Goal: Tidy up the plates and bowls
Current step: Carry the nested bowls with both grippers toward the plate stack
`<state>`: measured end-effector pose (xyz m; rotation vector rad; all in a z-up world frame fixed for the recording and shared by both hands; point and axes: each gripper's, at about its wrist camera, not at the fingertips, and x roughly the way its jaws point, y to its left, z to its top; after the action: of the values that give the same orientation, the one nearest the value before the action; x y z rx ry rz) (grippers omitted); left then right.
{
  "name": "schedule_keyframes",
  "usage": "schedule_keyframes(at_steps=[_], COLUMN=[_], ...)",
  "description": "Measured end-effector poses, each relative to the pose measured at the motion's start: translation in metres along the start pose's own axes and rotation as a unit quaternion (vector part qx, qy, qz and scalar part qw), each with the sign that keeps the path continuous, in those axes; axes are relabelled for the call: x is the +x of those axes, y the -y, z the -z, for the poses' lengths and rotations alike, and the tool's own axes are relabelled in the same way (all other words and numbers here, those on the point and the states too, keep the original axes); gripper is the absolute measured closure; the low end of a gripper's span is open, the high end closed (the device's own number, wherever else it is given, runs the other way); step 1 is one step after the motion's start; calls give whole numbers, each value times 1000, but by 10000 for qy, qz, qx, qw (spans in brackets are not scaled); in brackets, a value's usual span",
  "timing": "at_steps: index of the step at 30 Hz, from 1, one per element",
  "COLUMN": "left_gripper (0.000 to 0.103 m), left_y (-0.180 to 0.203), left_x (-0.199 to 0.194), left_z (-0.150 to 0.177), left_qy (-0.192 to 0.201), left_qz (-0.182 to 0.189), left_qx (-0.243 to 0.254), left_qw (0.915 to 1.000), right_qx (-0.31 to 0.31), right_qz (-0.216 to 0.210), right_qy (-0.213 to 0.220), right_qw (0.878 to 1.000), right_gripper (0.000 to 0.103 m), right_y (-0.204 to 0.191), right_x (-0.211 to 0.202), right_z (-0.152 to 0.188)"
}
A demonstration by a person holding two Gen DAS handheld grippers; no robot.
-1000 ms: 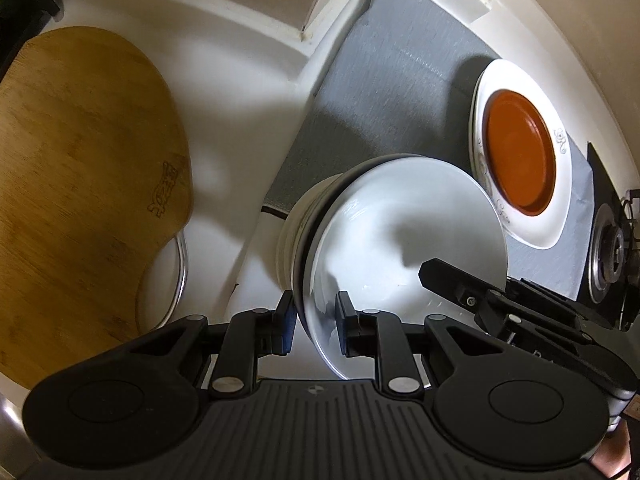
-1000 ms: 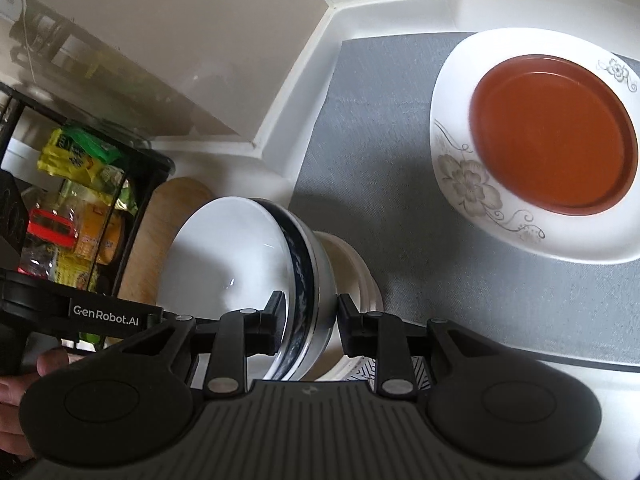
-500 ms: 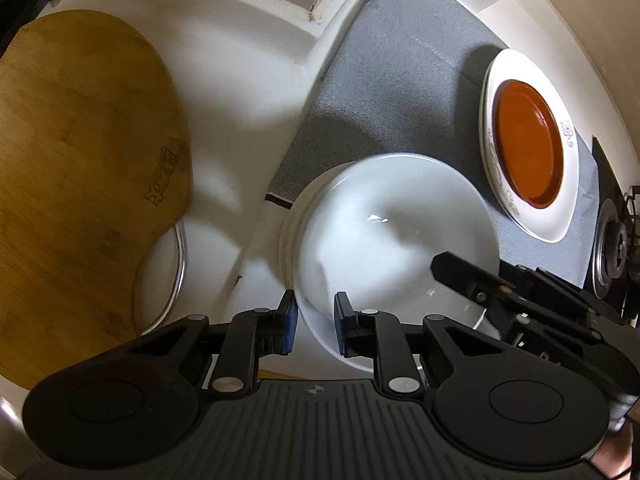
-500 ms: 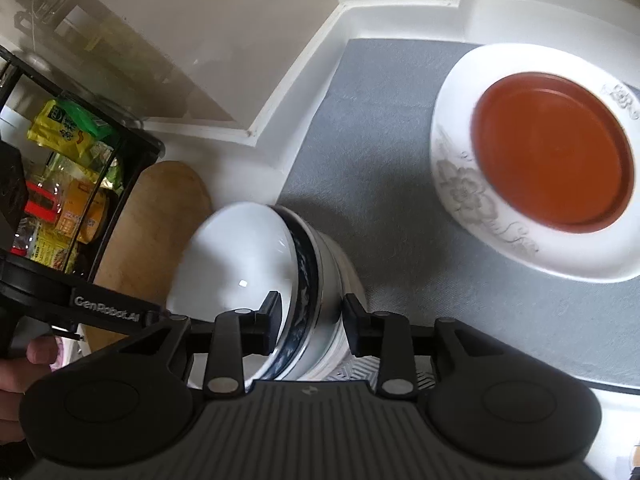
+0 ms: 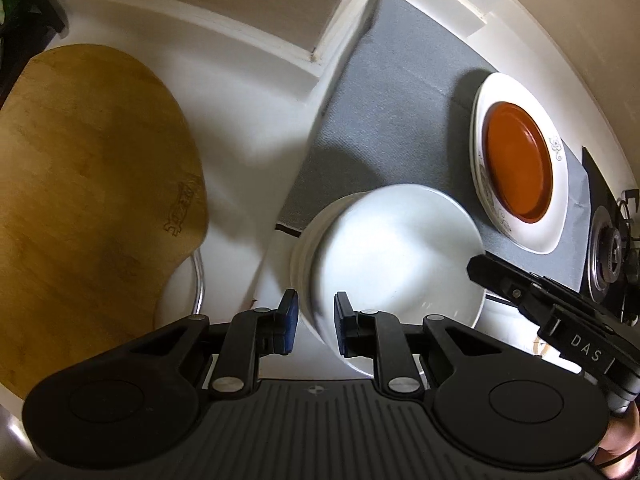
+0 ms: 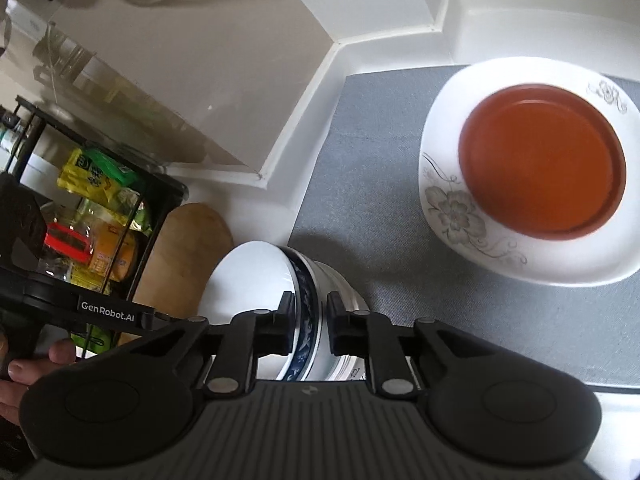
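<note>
A white bowl with a blue patterned outside point(image 5: 394, 256) point(image 6: 256, 280) rests nested in a stack of white bowls point(image 5: 300, 248) point(image 6: 340, 292) at the grey mat's near edge. My left gripper point(image 5: 312, 316) straddles the bowl's rim with slightly parted jaws. My right gripper point(image 6: 307, 316) straddles the opposite rim, jaws slightly parted too. A brown plate point(image 5: 518, 160) point(image 6: 540, 160) lies on a white flowered plate point(image 5: 560, 184) point(image 6: 452, 208) farther on the mat.
A grey mat point(image 5: 384, 100) point(image 6: 372, 200) covers the white counter. A wooden cutting board point(image 5: 88, 184) point(image 6: 180, 248) lies left over a metal-rimmed sink point(image 5: 198, 288). A black rack with packets point(image 6: 100, 216) stands left. A gas burner point(image 5: 608, 248) sits far right.
The tilted bowl was lowered level into the stack. Both grippers' jaws have parted a little and both have drawn back from the bowls.
</note>
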<state>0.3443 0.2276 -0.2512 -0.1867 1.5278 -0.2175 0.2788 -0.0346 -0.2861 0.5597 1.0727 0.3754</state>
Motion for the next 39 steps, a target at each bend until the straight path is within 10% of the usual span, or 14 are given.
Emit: schedule_keyframes(at_steps=[11, 19, 28, 39], left_gripper=[78, 45, 64, 64], left_y=[-10, -12, -10, 23], left_x=[16, 53, 48, 45], left_z=[-3, -6, -4, -1], left_qy=[-106, -311, -563, -470], left_qz=[124, 431, 660, 298], left_qx=[-148, -76, 180, 517], left_qw=[9998, 9986, 9961, 9971], right_qx=[550, 1360, 1565, 1348], right_qz=[-26, -528, -649, -329], right_qy=[-127, -310, -127, -233], right_qw=[9984, 9888, 9855, 9901], right_gripper=[57, 19, 50, 53], right_y=[15, 42, 48, 46], right_x=[7, 35, 33, 19], right_z=[16, 29, 35, 35])
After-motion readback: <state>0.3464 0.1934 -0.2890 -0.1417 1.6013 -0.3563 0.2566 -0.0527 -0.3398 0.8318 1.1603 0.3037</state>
